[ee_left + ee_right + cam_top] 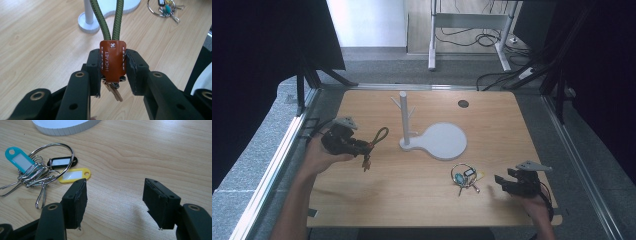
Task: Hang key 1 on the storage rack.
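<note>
High view, nearest: the person's two forearms come in from the near edge of the wooden table point(377, 195).
Left hand pose: the left hand point(319, 155) is raised above the table's left side, wrist bent inward, carrying the left gripper point(354, 146), which points right toward the white stand point(404, 120).
Left gripper state: clamped on the brown leather tab of the lanyard keychain point(374, 142); the green cord loop sticks out to the right and keys dangle below, clear of the table.
Right hand pose: the right hand point(537, 207) sits low at the near right corner, with the right gripper point(503, 182) pointing left, just right of the key ring bunch point(464, 177).
Stand: its round white base point(444, 141) lies mid-table, the peg post at its left end.
Left gripper view, nearest: both black jaws press on the sides of the leather tab point(113, 60); the two green cord strands point(110, 18) run away toward the post's foot point(87, 23); brass keys point(113, 91) hang below the tab.
Right gripper view, nearest: the jaws stand wide apart over bare wood, gripping nothing.
Key ring bunch: the key ring with turquoise point(18, 158), black point(62, 161) and yellow tags point(75, 175) lies on the table just left of the left jaw.
</note>
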`<state>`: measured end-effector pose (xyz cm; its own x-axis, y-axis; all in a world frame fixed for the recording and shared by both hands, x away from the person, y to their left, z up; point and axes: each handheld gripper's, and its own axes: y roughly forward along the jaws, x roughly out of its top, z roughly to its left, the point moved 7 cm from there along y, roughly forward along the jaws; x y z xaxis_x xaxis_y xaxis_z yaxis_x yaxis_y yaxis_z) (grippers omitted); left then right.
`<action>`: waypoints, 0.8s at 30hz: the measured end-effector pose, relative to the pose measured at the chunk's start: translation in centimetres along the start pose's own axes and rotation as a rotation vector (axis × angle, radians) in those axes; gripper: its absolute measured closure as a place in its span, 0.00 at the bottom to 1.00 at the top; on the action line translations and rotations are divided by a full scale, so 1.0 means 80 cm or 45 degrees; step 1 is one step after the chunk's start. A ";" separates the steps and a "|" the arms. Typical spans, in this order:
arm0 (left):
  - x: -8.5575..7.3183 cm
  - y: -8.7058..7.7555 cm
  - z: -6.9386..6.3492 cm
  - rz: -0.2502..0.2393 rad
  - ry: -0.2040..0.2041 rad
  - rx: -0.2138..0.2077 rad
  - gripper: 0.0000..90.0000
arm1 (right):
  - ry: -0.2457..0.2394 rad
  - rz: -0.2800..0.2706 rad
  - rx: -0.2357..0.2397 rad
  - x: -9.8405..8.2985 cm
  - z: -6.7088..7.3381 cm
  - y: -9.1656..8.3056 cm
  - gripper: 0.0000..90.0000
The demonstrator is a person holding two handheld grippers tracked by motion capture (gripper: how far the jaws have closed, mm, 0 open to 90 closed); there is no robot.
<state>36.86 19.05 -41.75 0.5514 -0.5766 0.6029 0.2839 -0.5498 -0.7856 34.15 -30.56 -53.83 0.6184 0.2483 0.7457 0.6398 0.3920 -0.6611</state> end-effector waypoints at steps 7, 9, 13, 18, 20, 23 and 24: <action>0.019 -0.009 0.014 -0.017 -0.019 -0.018 0.75 | -0.001 0.002 -0.003 -0.001 -0.001 0.000 0.41; 0.028 -0.013 0.017 -0.029 -0.022 -0.028 0.75 | -0.003 0.006 -0.002 -0.001 0.000 0.001 0.41; 0.035 -0.015 0.022 -0.030 -0.027 -0.020 0.75 | -0.002 0.007 -0.002 -0.001 0.000 0.002 0.41; 0.040 -0.016 0.026 -0.031 -0.038 -0.016 0.75 | 0.000 0.008 -0.003 -0.002 -0.001 0.002 0.41; 0.043 -0.016 0.026 -0.045 -0.048 -0.018 0.75 | -0.004 0.012 -0.001 -0.002 -0.001 0.001 0.41; 0.044 -0.016 0.026 -0.038 -0.038 -0.021 0.75 | -0.003 0.015 0.002 -0.002 0.000 0.002 0.41; 0.045 -0.015 0.025 -0.041 -0.041 -0.023 0.75 | -0.002 0.013 0.001 -0.002 0.000 0.002 0.41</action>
<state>40.07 18.87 -38.92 0.5670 -0.5390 0.6229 0.2879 -0.5788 -0.7629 34.19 -30.53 -54.05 0.6238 0.2538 0.7392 0.6333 0.3901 -0.6684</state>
